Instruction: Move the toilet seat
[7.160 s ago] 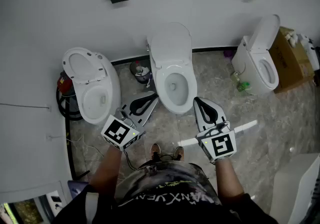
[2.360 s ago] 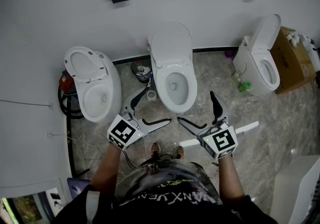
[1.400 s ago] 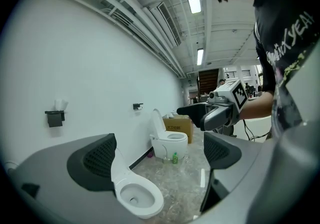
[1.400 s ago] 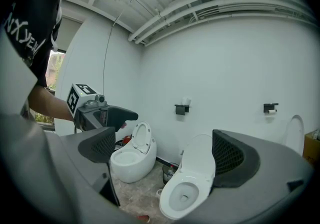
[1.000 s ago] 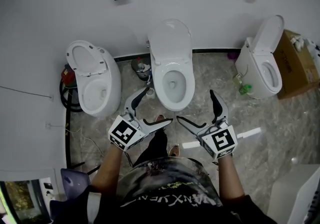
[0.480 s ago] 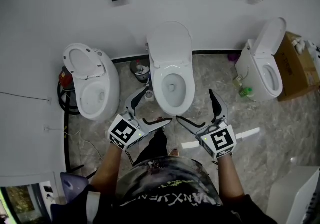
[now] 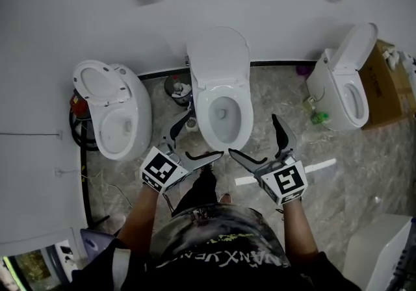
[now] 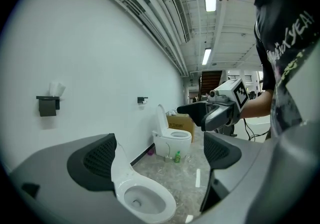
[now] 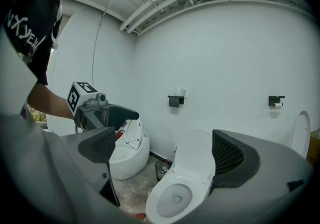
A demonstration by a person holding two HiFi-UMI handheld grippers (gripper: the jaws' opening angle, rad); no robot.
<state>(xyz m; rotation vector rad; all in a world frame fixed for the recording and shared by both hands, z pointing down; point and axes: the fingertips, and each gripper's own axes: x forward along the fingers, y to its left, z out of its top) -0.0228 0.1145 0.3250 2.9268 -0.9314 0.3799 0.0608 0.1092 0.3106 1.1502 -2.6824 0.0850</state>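
The middle white toilet (image 7: 221, 111) stands against the wall with its lid (image 7: 218, 56) raised and its seat (image 7: 203, 109) down round the bowl. My left gripper (image 7: 193, 143) hovers open just left of the bowl's front rim, touching nothing. My right gripper (image 7: 262, 147) is open just right of the front rim, also empty. In the left gripper view the bowl (image 8: 145, 200) shows low between the wide-apart jaws of my left gripper (image 8: 160, 155). In the right gripper view the same toilet (image 9: 175, 200) lies between the spread jaws of my right gripper (image 9: 165, 153).
A second toilet (image 7: 114, 111) with its seat up stands to the left, a third (image 7: 348, 91) to the right by a cardboard box (image 7: 393, 82). A small bin (image 7: 177, 90) sits between left and middle toilets. A green bottle (image 7: 316, 116) and a white strip (image 7: 318, 167) lie on the floor.
Both grippers went from shut to open several seconds ago. In the last second the person has stepped a leg forward toward the middle toilet; the jaws stay open.
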